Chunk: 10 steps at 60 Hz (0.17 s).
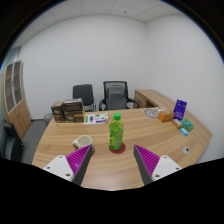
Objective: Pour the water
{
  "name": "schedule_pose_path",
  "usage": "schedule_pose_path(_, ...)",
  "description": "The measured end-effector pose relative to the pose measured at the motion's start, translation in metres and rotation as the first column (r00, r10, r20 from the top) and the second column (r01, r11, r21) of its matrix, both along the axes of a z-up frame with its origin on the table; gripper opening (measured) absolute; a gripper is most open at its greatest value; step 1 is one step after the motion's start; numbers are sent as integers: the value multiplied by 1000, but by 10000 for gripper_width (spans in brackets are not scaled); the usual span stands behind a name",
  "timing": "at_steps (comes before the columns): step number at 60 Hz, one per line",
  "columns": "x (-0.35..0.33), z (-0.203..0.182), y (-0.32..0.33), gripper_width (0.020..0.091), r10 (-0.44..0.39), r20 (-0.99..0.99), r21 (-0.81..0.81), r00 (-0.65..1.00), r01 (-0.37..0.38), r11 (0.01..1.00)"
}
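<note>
A green bottle (116, 133) with a green label stands upright on a red coaster (117, 149) on the wooden table (110, 172). It is just ahead of my fingers, in line with the gap between them. A white paper cup (83, 143) stands to the left of the bottle, right behind my left finger's tip. My gripper (112, 156) is open, with nothing between its purple pads (80, 158). Bare tabletop lies between the fingers.
Far right on the table are a purple box (179, 109), teal items (185, 126) and a round wooden object (152, 113). Brown boxes (69, 110) sit at the far left end. Two office chairs (116, 96) stand behind the table, a shelf (12, 95) at the left wall.
</note>
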<state>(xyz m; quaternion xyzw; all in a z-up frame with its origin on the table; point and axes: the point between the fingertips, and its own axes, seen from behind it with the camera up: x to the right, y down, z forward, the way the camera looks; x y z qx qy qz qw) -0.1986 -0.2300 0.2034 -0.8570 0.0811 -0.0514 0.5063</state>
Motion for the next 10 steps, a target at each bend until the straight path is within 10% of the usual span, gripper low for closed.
schedule_pose_path(10, 2, 13, -4, 848, -32, -9, 29, 999, 32, 999)
